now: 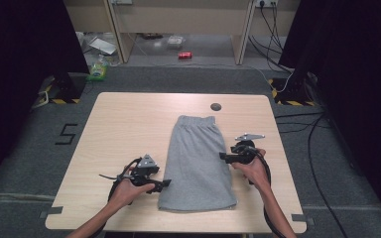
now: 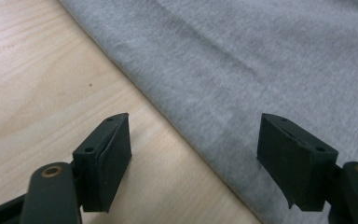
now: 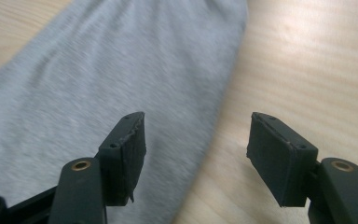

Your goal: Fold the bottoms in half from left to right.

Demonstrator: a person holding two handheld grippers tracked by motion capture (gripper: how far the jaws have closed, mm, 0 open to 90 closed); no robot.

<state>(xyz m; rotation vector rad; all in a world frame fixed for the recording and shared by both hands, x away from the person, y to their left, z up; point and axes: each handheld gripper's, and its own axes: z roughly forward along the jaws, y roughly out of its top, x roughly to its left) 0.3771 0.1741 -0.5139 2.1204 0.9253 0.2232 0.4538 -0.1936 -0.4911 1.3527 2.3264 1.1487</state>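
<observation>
Grey shorts [image 1: 197, 163] lie folded lengthwise mid-desk [image 1: 124, 124], waistband at the far end.
Left hand-held gripper [image 2: 196, 154] sits spread wide over the garment's left edge, nothing between its jaws; right hand-held gripper [image 3: 196, 149] is equally released, straddling the right edge, one jaw above cloth, one above bare wood.
</observation>
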